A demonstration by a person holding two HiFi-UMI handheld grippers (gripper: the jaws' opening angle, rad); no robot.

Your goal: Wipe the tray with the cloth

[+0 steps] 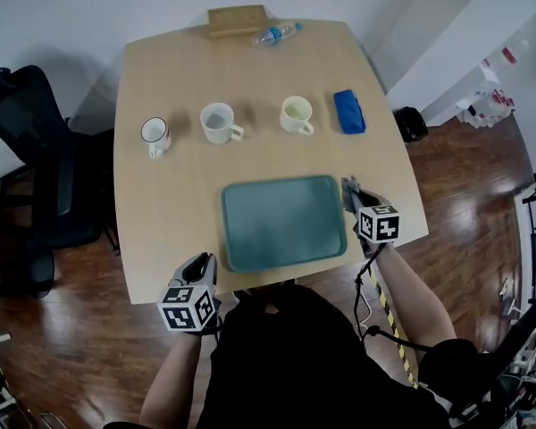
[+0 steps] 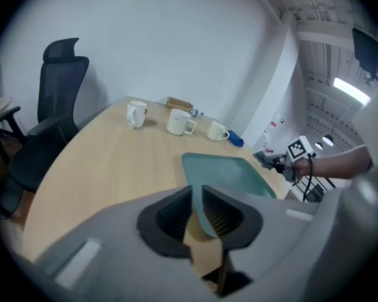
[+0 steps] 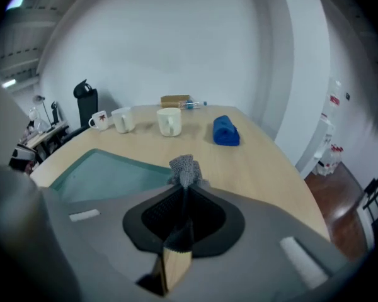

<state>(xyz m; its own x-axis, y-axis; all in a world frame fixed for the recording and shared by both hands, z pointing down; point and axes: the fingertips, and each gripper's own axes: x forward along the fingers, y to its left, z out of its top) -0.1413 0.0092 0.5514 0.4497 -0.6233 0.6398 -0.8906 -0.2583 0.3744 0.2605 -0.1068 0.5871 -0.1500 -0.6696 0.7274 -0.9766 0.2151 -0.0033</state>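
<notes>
Pale wooden surface point(image 1: 161, 204) was noted above dark floorboards. Nearest, the left gripper point(image 2: 196, 197) was held narrowly apart with nothing pinched, just beside the near-left corner of the teal tray point(image 1: 286, 222). The right gripper point(image 3: 184, 190), at the tray's right rim, was clamped on a grey cloth point(image 3: 184, 167). Cloth was judged soft, light and limp. Tray was judged stiff and liable to slide, best steadied at its rim. Three mugs point(image 1: 219, 121) were recorded beyond.

The person is wearing a black short-sleeved top point(image 1: 286, 356), filling the head view's lower middle. The left gripper point(image 1: 204, 260) and right gripper point(image 1: 348, 187) are showing grey bodies, black ribbed pads point(image 3: 157, 214) and cubes point(image 1: 188, 307) with black-and-white square markers. A yellow-and-black striped cable point(image 1: 390, 325) is trailing at lower right.
</notes>
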